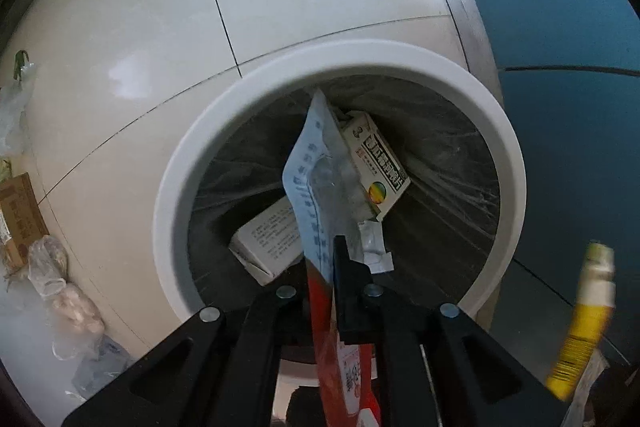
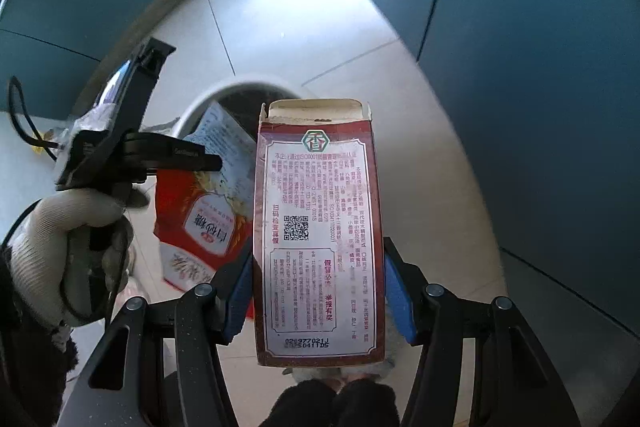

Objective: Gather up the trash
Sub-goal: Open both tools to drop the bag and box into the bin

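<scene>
Both tongs hover over the white bin (image 1: 176, 227): left tongs (image 1: 332, 267) pinch a red-and-blue pouch (image 1: 312, 187), right tongs (image 2: 318, 291) clamp a red carton (image 2: 316, 227). This looks like the drop-off step. Next, each must part its jaws squarely above the opening.

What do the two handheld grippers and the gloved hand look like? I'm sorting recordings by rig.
The left gripper is black, with angular finger arms and round silver screw heads. The right gripper has the same black frame, with blue pads inside its fingers. In the right wrist view, the left hand wears an off-white knit glove above a dark fuzzy sleeve; thin black cables loop nearby.
</scene>
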Demonstrator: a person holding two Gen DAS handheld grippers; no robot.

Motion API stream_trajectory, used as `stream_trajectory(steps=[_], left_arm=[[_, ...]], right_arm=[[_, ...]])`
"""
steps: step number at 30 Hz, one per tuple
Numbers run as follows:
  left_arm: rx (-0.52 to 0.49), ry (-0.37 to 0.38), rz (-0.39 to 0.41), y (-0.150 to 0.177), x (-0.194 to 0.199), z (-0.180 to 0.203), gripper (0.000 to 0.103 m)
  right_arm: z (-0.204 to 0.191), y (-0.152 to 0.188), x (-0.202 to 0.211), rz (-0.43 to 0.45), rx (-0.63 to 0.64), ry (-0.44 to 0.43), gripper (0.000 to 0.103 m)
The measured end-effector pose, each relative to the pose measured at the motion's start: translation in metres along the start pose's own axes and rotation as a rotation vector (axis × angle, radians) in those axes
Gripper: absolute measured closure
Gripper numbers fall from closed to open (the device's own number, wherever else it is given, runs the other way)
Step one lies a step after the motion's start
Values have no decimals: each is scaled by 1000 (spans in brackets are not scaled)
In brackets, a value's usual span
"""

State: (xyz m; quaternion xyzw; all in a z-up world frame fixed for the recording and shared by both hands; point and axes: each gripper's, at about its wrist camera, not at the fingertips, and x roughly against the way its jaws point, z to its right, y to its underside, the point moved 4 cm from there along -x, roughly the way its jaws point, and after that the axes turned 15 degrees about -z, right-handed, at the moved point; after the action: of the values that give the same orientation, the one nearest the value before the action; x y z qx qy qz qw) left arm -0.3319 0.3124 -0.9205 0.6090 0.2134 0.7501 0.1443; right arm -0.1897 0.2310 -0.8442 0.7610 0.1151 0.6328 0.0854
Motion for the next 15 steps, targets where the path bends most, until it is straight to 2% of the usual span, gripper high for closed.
stream_trajectory(steps=[1,3,4,5,6,9,12,15], left_arm=[[-3,5,14,1,5,-2,94],[-6,18,49,5,15,-9,62],[0,26,76,7,23,-14,12],[5,48,92,10,28,-18,0],[19,70,109,14,35,-24,0],[46,56,147,19,51,-41,0],[73,-9,220,35,69,-60,0],[116,-97,306,54,89,-75,0]], right_arm=[[-2,-3,-8,-14,5,-8,43],[-6,-10,-24,-36,13,-20,43],[-9,-13,-29,-43,20,-31,43],[-11,-17,-34,-53,27,-42,43],[-10,-20,-39,-60,31,-48,43],[-11,-25,-38,-78,38,-73,43],[-23,-30,-43,-85,45,-102,43],[-35,-37,-63,-138,63,-123,39]])
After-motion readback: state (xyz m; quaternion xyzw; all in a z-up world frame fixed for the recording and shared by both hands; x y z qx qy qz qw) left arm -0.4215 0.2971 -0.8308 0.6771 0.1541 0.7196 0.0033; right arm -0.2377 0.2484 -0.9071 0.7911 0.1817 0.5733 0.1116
